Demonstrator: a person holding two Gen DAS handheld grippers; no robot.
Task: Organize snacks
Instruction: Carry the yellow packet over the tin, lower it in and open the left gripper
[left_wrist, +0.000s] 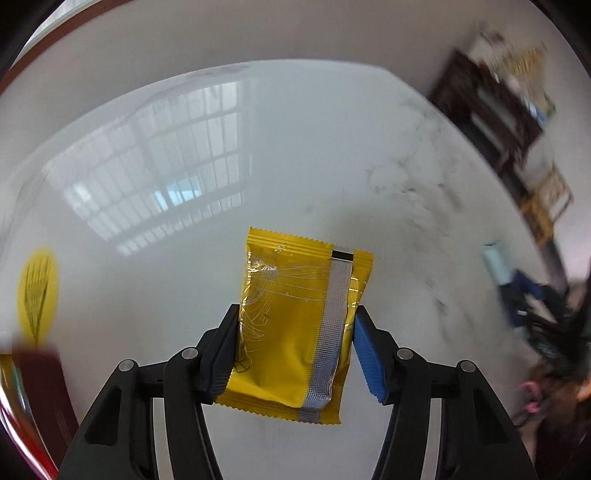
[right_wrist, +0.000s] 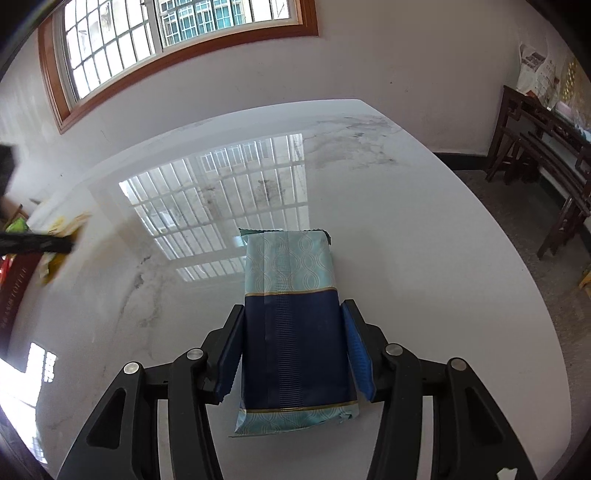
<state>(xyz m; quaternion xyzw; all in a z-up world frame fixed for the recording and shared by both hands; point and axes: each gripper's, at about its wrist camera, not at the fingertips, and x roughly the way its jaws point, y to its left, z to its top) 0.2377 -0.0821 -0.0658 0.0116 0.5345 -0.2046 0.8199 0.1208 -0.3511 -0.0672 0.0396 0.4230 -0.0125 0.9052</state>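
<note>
Left claw (left_wrist: 295, 339) pinches yellow packet (left_wrist: 299, 325) above surface (left_wrist: 332, 166); right claw (right_wrist: 291, 343) grips blue pkt (right_wrist: 295, 332), pkt top at 12 o'clock. Risk, imo: slick foil slips out if grip's shallow.

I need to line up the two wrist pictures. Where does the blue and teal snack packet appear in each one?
Left wrist: blue and teal snack packet, blurred, at the right edge.
Right wrist: the same packet, bottom centre, between the right hand-held gripper fingers.
Shared landmark: the white marble table with the window's reflection.
</note>
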